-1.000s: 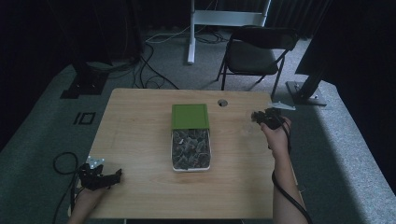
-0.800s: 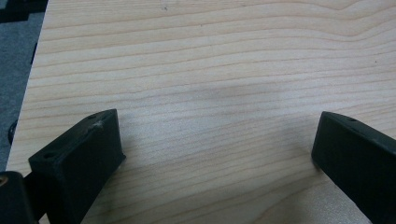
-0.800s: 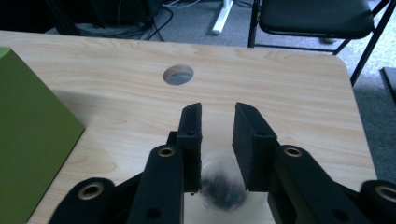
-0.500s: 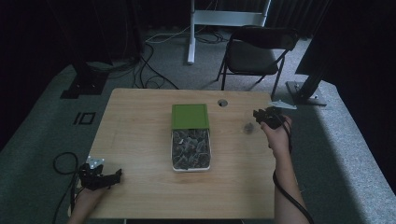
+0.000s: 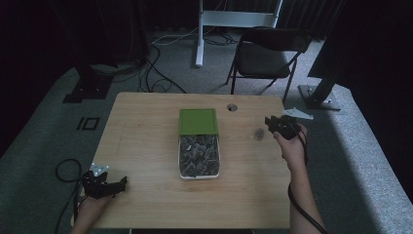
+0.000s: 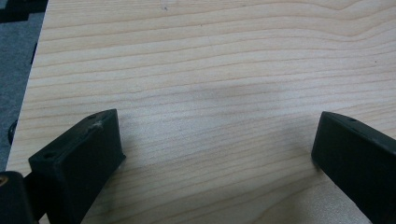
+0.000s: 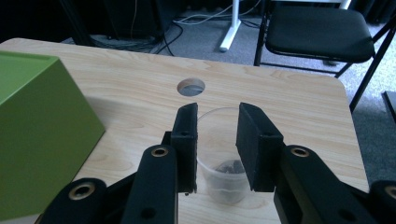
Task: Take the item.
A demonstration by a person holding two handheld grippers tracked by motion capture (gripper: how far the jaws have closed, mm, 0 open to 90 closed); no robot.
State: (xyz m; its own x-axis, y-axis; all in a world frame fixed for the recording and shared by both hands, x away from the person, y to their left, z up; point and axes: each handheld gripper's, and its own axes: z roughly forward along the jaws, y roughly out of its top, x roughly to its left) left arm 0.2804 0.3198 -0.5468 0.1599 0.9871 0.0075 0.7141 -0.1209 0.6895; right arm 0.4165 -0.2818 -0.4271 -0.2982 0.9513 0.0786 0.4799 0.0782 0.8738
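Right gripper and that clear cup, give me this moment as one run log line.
right gripper: jaws either side of clear cup, grip unclear | left gripper: open over bare table | green box: untouched

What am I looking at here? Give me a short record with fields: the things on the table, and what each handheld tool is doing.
Surface: light wooden table with a round hole
Middle: white tray of dark small pieces, green box at its far end
Cup: small clear plastic cup with dark bits at its bottom
Right gripper: jaws on either side of the cup, grip not certain
Left gripper: open over bare wood near the table's corner
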